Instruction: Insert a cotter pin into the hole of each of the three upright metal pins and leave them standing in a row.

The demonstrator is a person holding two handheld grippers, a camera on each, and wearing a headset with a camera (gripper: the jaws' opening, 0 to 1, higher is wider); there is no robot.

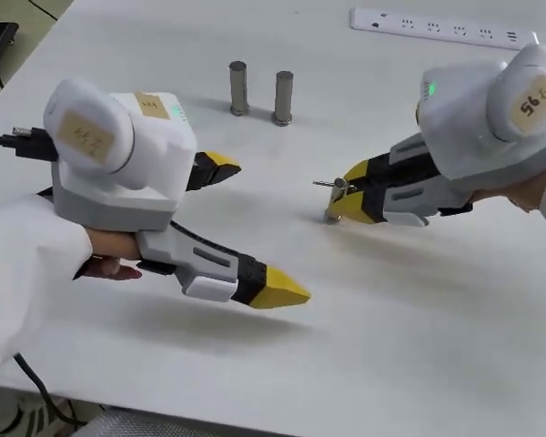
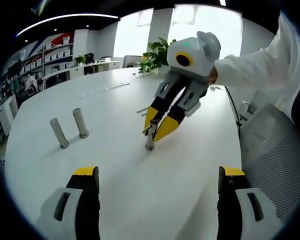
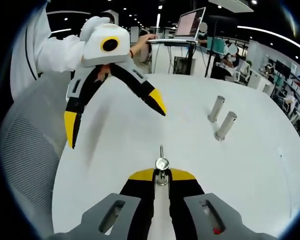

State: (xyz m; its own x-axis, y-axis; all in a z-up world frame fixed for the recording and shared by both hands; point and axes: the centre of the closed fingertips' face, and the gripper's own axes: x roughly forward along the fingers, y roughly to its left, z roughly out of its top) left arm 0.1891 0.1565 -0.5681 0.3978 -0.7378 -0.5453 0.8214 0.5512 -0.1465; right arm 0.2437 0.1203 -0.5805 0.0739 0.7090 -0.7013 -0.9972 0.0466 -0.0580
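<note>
Step in hand: a metal pin was clamped between the jaws of the right gripper, with a cotter pin poking out near its top. So the threading on this one was judged to be underway or just about finished.

Where the stuff was: the held pin was seen at about 3 o'clock on the table in the head view. Its foot seemed to be resting on the surface. An upright pin and its neighbour were stood just beside each other up at 12 o'clock, well apart from the held one.

Left gripper: jaws spread wide, nothing held, parked at 9 o'clock.

Other two pins: too small for any cotter pins to be made out, tbh.

Next move: probably the cotter pin would need to be seated fully. Then the held pin would have to be set down upright in line with the pair, gently, so it isn't tipped.

Left gripper view extra: the held pin's lower shank and foot were shown below the jaws.

Right gripper view extra: the pin's round top was shown, with the cotter pin pointing away toward 12 o'clock.

Head view extra: a power strip was caught at 1 o'clock.
</note>
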